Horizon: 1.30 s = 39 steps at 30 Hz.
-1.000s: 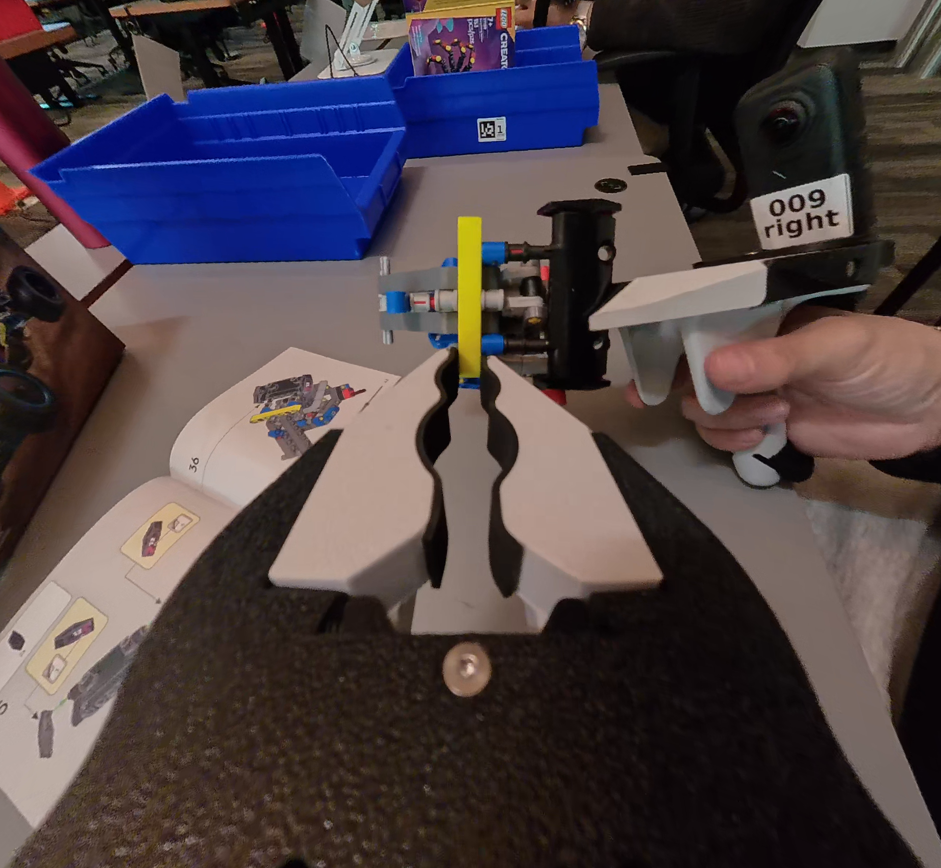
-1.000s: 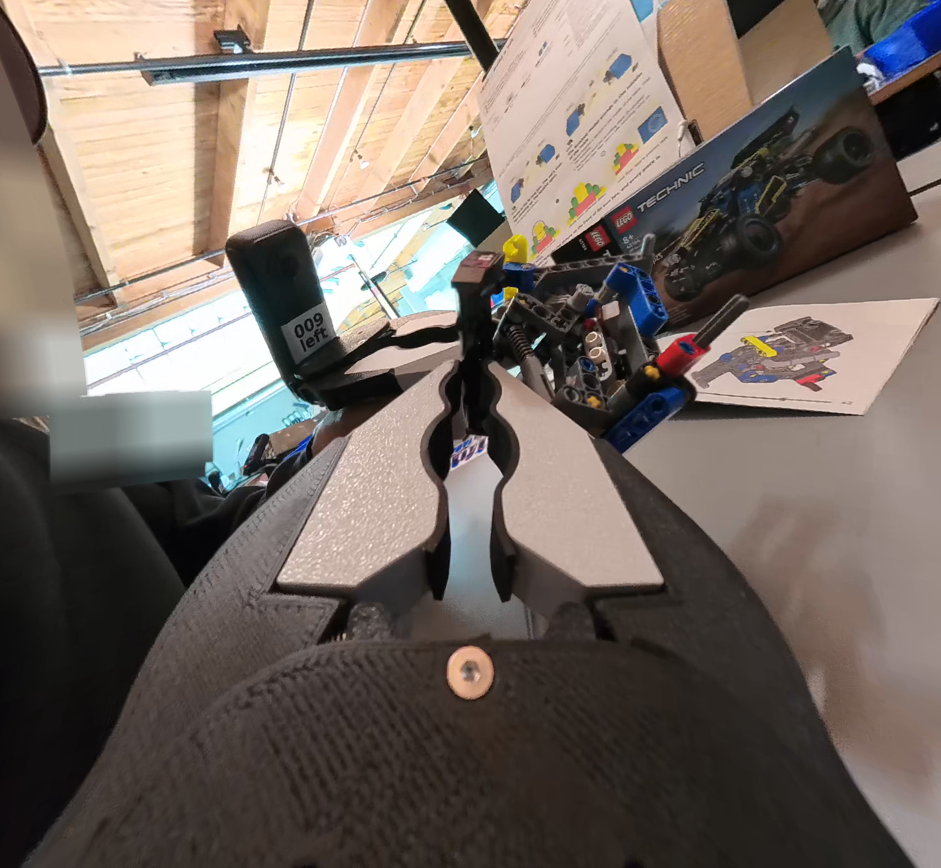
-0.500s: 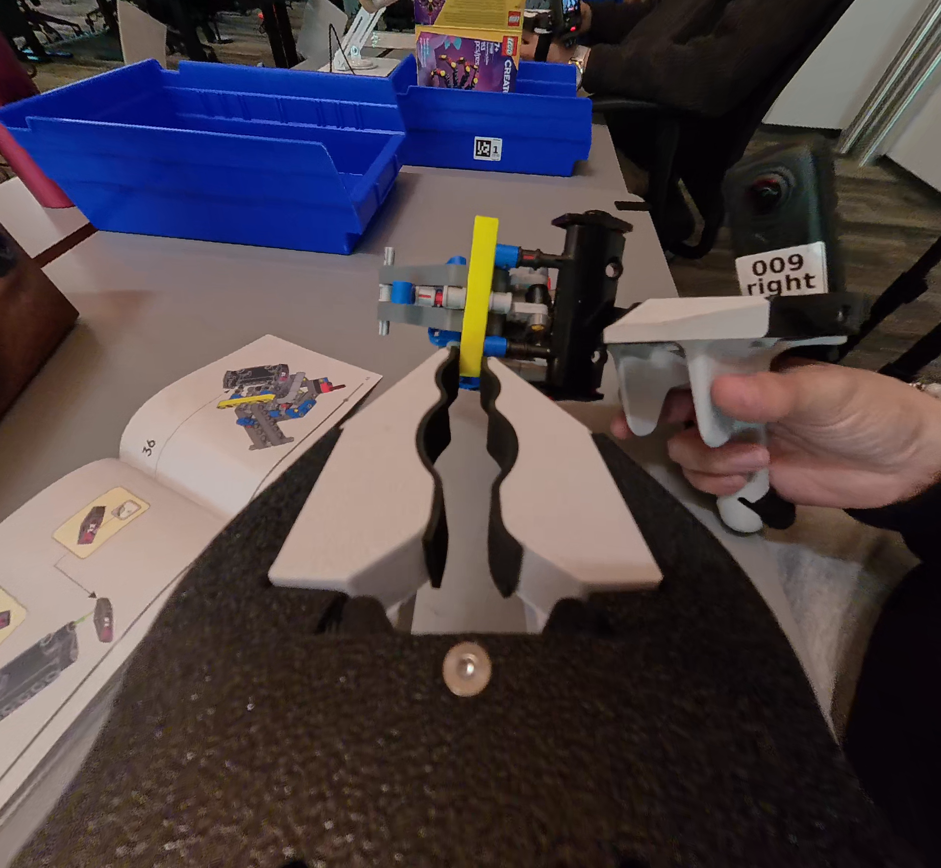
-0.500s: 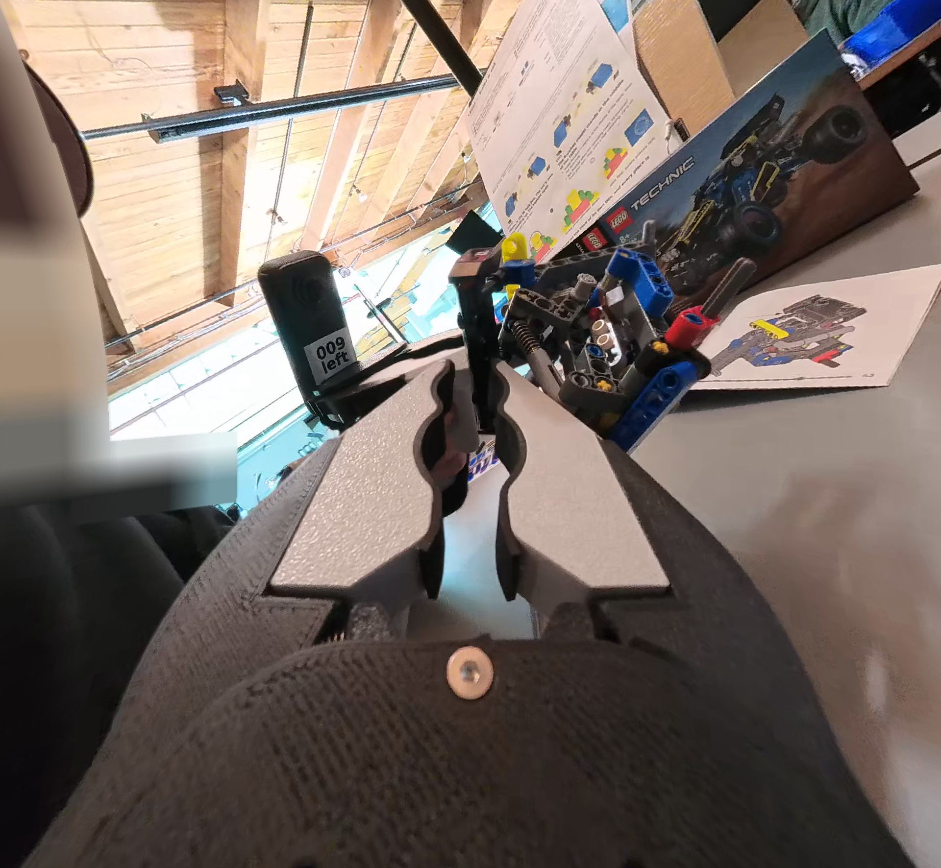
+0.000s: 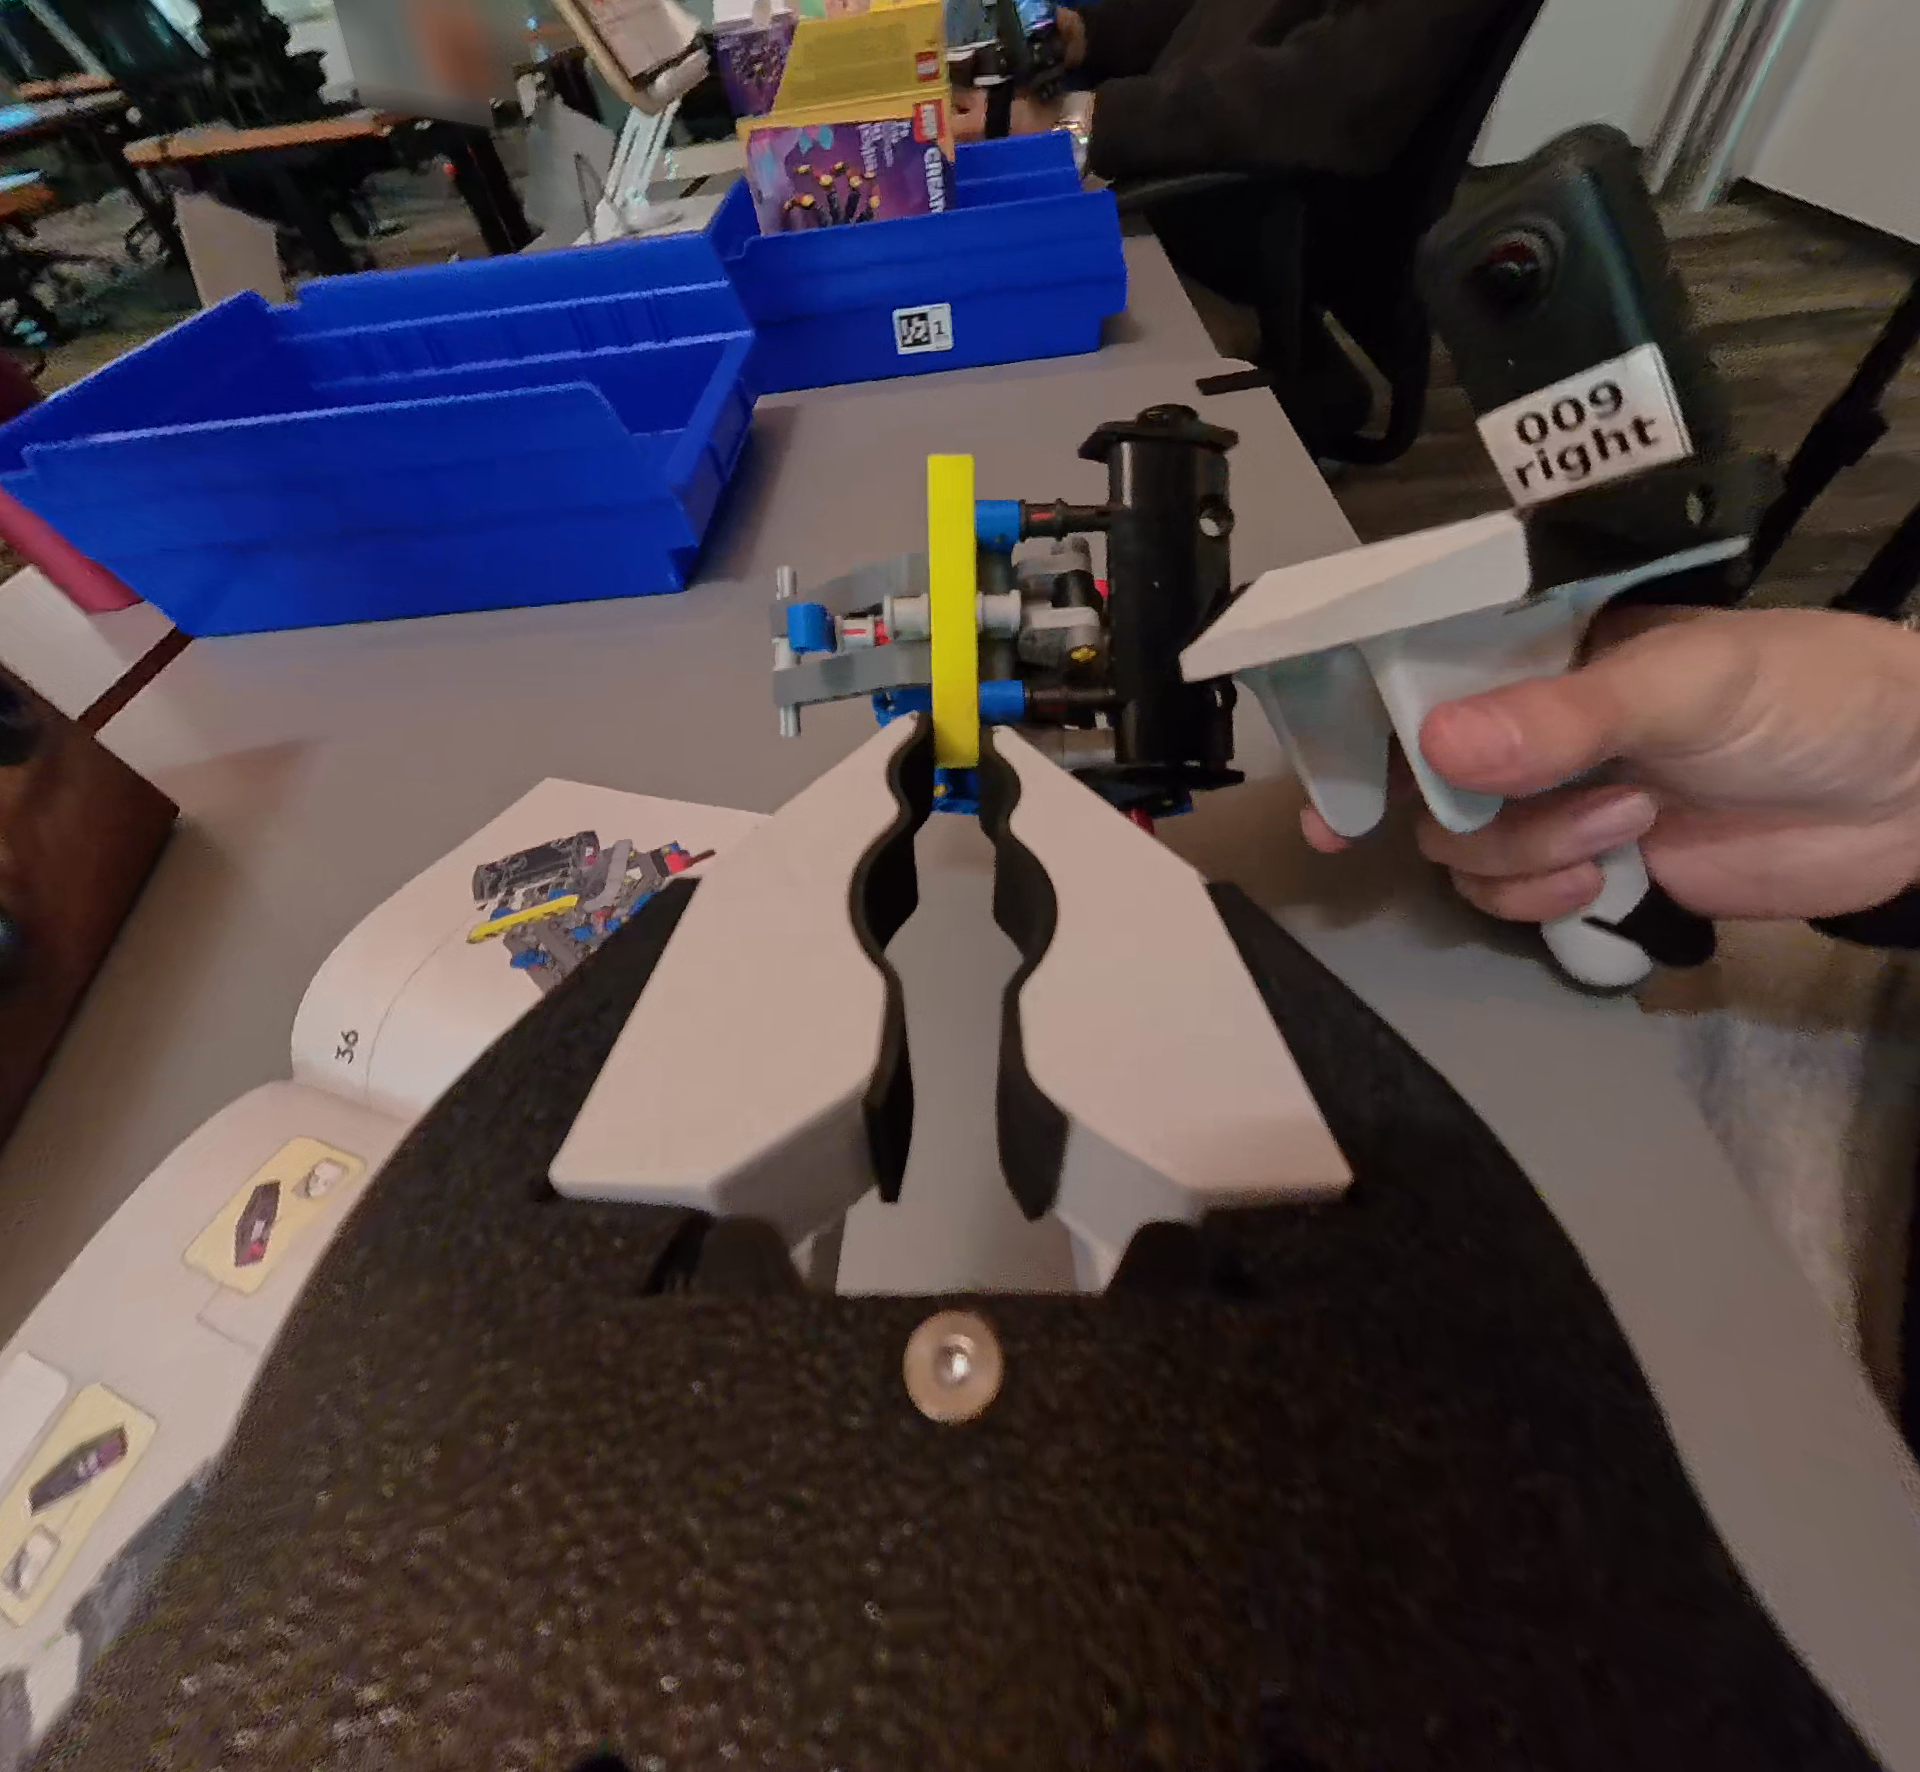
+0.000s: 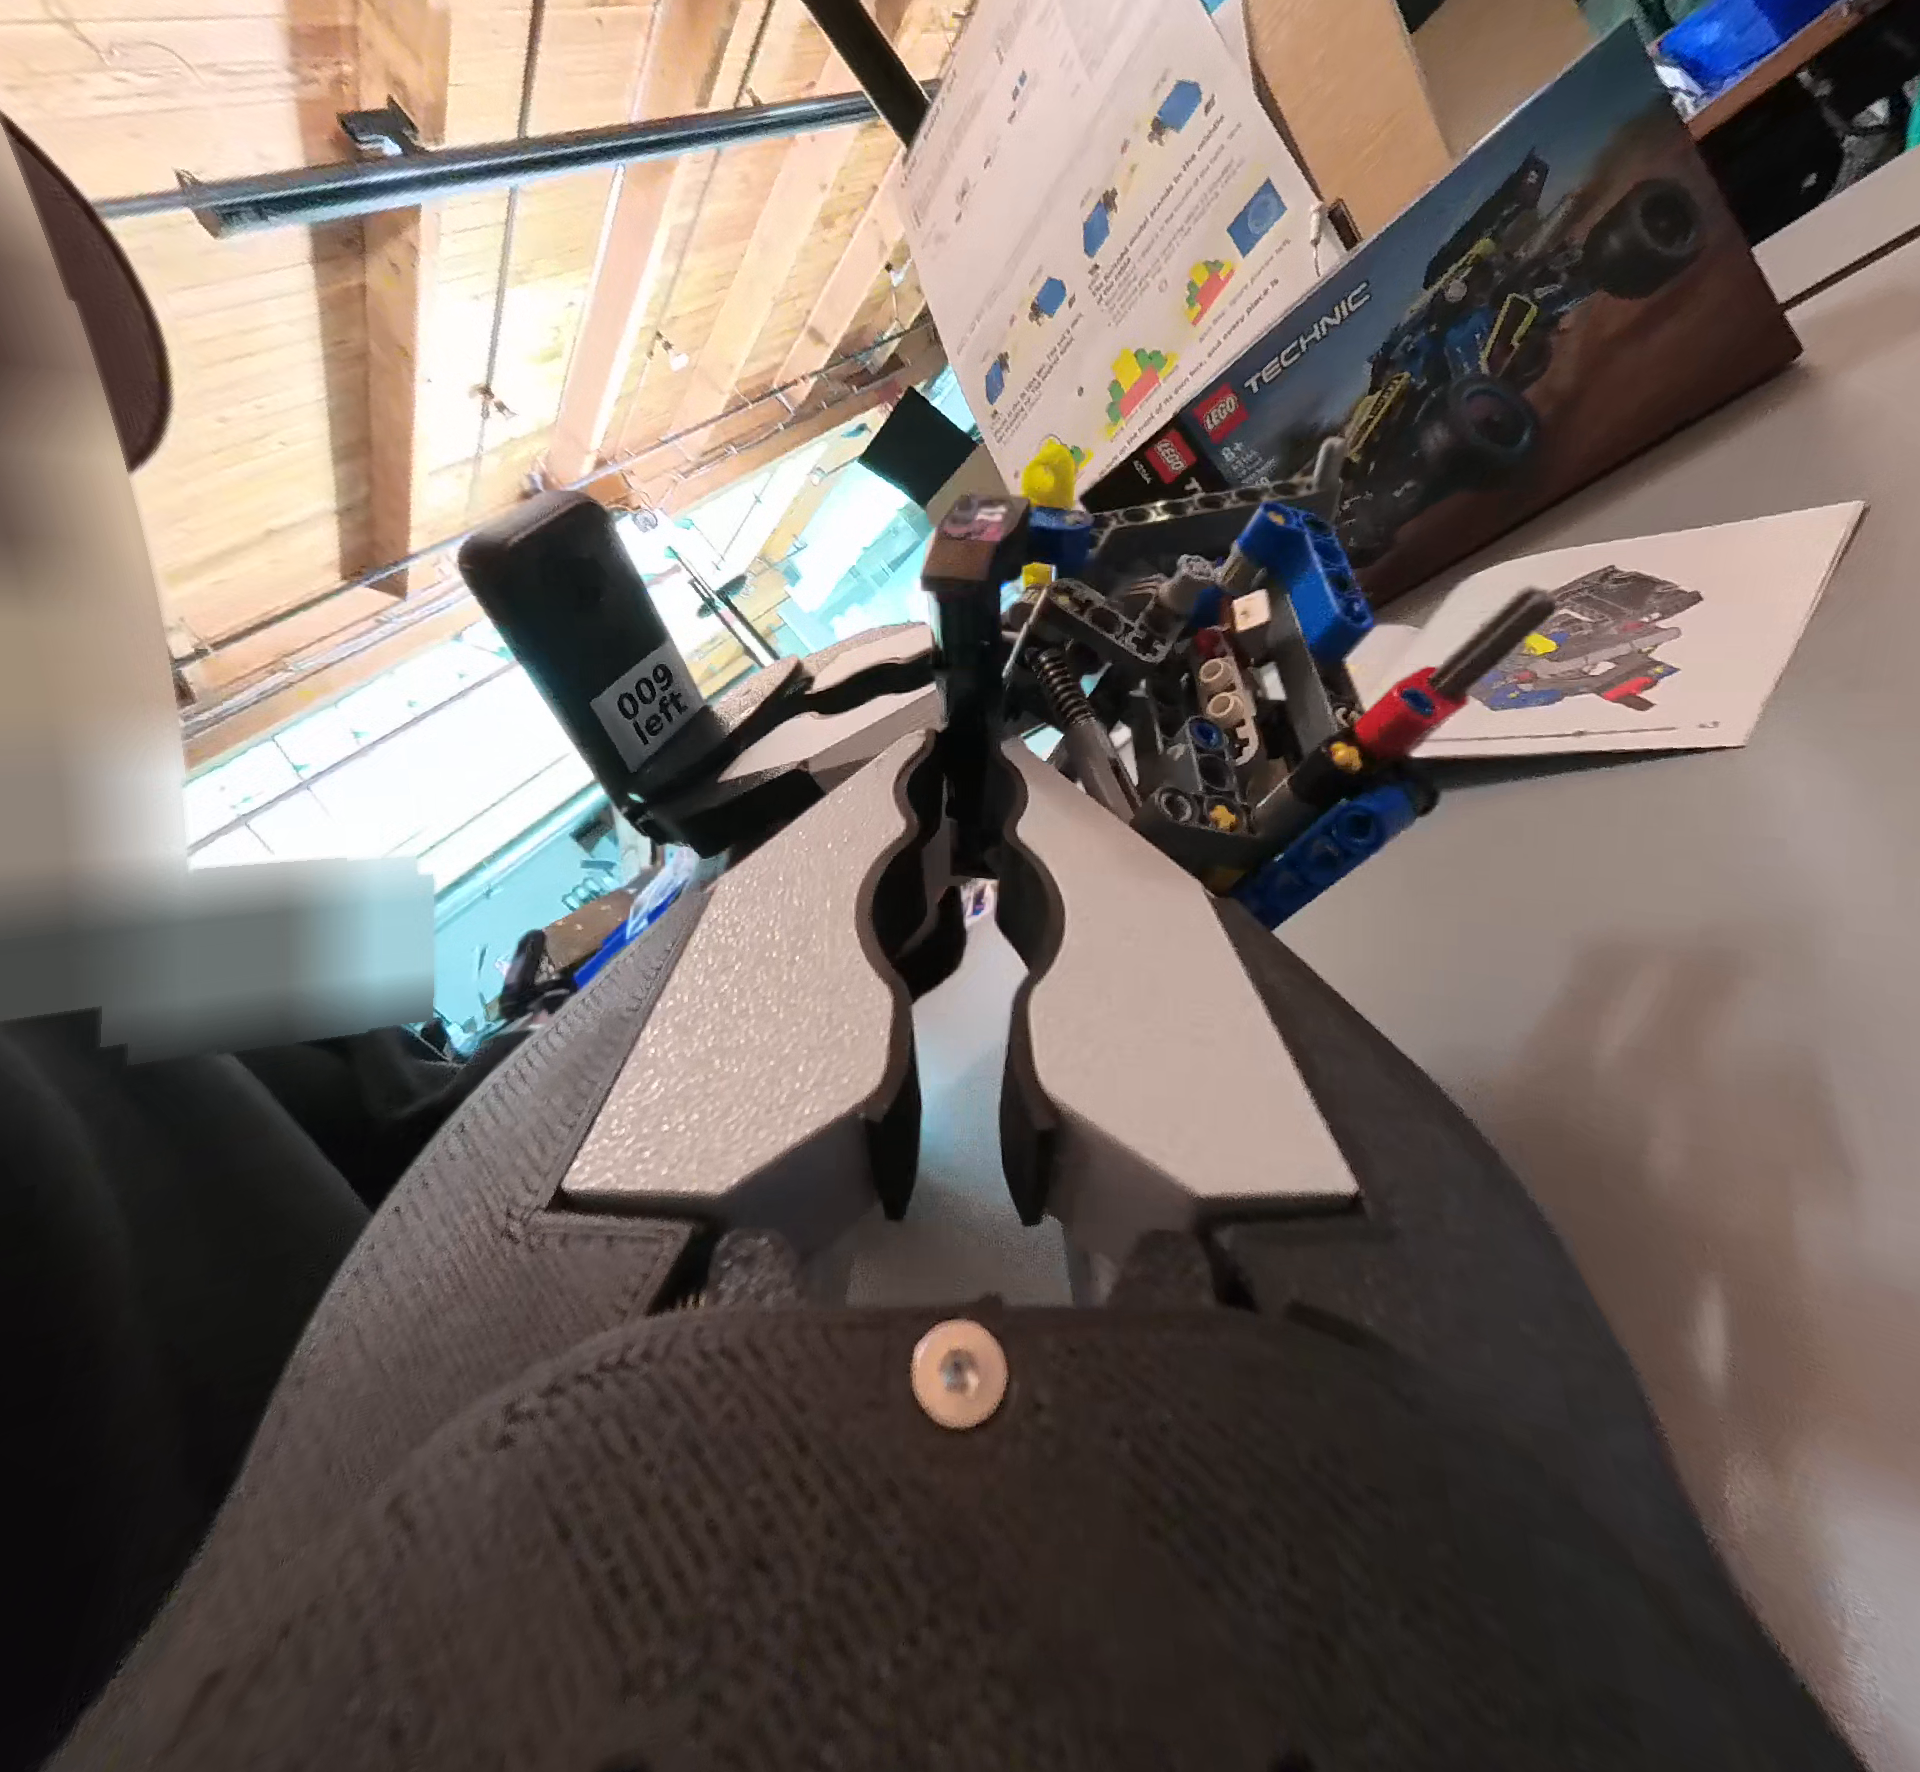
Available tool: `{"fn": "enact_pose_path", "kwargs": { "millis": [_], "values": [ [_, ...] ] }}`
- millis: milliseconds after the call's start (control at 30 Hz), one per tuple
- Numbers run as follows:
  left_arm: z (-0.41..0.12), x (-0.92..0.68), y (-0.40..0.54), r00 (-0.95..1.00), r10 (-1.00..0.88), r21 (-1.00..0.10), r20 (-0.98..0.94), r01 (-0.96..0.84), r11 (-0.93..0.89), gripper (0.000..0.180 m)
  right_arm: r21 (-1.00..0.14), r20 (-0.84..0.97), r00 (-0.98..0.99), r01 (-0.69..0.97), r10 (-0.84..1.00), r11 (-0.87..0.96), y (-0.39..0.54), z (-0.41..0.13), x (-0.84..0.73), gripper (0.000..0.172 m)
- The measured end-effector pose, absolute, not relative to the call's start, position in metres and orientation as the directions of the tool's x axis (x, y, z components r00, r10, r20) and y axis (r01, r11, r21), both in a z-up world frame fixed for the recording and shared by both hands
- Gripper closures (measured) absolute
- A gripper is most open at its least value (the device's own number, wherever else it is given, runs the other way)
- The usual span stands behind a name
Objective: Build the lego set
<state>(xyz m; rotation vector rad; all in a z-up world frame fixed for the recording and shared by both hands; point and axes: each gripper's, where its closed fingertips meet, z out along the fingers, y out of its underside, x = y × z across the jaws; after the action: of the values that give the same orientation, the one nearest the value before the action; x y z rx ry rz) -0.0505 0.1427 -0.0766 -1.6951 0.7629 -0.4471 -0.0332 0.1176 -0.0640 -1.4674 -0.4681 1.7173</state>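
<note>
- Yellow plastic beam (image 5: 951,610), flat and narrow, stands upright on edge; left gripper (image 5: 954,758) is nearly closed on its lower end, both pads pressing its two faces.
- That beam belongs to a brick-built model assy (image 5: 997,621): grey arms, blue pins, pale axle connectors, black vertical frame (image 5: 1164,579). Held clear of the grey desk (image 5: 499,714), prob. so both grippers can reach it from opposite sides.
- Right gripper (image 6: 961,787) comes in from the model's far side, a hand (image 5: 1704,766) round its pale handle. Its jaws are nearly closed on a thin black upright piece (image 6: 966,683) of the model; pads sit against it on both sides.
- Right wrist view shows the model's other face: coil spring w/ shaft (image 6: 1070,694), blue perforated beams, red connector w/ black axle (image 6: 1455,673) sticking out, all hard glossy plastic.
- Instruction booklet (image 5: 416,974) lies open on the desk just below the model, likely for reference; matte paper, curled at the fold.
- Blue plastic bins (image 5: 416,434) sit behind, well apart; one (image 5: 935,278) holds a purple-yellow box.
- Toy set box (image 6: 1507,351) stands at the desk edge, printed sheet (image 6: 1091,195) propped behind it.
- Gripper bodies: rough black textured shells, smooth grey fingers w/ wavy black pads.
</note>
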Motion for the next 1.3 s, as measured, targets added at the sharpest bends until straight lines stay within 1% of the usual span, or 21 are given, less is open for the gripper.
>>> {"fn": "enact_pose_path", "kwargs": {
  "millis": [100, 233, 300, 333, 433, 533, 600, 700, 767, 900, 1100, 1300],
  "values": [
    [-0.085, -0.051, 0.141, 0.669, -0.732, -0.950, -0.128, -0.295, -0.103, 0.175, -0.728, -0.652, 0.029, -0.304, 0.758, -0.614, 0.118, -0.070, -0.034, 0.167],
    [-0.092, -0.054, 0.143, 0.668, -0.742, -0.958, -0.060, -0.248, -0.146, 0.175, -0.707, -0.685, 0.044, -0.284, 0.727, -0.648, 0.120, -0.076, -0.038, 0.167],
    [-0.095, -0.056, 0.147, 0.698, -0.706, -0.949, -0.120, -0.289, -0.125, 0.175, -0.669, -0.721, 0.039, -0.296, 0.691, -0.682, 0.123, -0.078, -0.038, 0.167],
    [-0.097, -0.057, 0.148, 0.709, -0.689, -0.938, -0.154, -0.324, -0.123, 0.175, -0.669, -0.725, 0.051, -0.289, 0.687, -0.685, 0.124, -0.080, -0.039, 0.167],
    [-0.094, -0.056, 0.149, 0.728, -0.662, -0.935, -0.179, -0.336, -0.117, 0.175, -0.667, -0.728, 0.062, -0.295, 0.683, -0.684, 0.124, -0.077, -0.039, 0.167],
    [-0.094, -0.058, 0.150, 0.717, -0.642, -0.916, -0.271, -0.398, -0.058, 0.175, -0.618, -0.769, 0.044, -0.309, 0.638, -0.723, 0.127, -0.079, -0.039, 0.167],
    [-0.094, -0.058, 0.149, 0.713, -0.646, -0.920, -0.272, -0.390, -0.044, 0.176, -0.595, -0.786, 0.026, -0.300, 0.617, -0.746, 0.127, -0.080, -0.039, 0.167],
    [-0.093, -0.058, 0.149, 0.707, -0.622, -0.901, -0.337, -0.434, -0.005, 0.175, -0.595, -0.789, 0.027, -0.281, 0.614, -0.753, 0.128, -0.080, -0.038, 0.167],
    [-0.096, -0.056, 0.150, 0.699, -0.617, -0.887, -0.362, -0.461, -0.001, 0.175, -0.573, -0.805, 0.019, -0.284, 0.593, -0.769, 0.131, -0.081, -0.037, 0.166],
    [-0.102, -0.056, 0.151, 0.707, -0.614, -0.888, -0.351, -0.459, -0.021, 0.175, -0.529, -0.833, -0.001, -0.288, 0.553, -0.798, 0.133, -0.087, -0.036, 0.166],
    [-0.105, -0.061, 0.156, 0.733, -0.604, -0.901, -0.313, -0.431, -0.056, 0.175, -0.514, -0.842, -0.005, -0.293, 0.539, -0.806, 0.137, -0.090, -0.042, 0.166],
    [-0.105, -0.061, 0.157, 0.738, -0.598, -0.899, -0.314, -0.433, -0.062, 0.176, -0.496, -0.851, -0.021, -0.295, 0.525, -0.816, 0.140, -0.090, -0.042, 0.166]
  ]
}}
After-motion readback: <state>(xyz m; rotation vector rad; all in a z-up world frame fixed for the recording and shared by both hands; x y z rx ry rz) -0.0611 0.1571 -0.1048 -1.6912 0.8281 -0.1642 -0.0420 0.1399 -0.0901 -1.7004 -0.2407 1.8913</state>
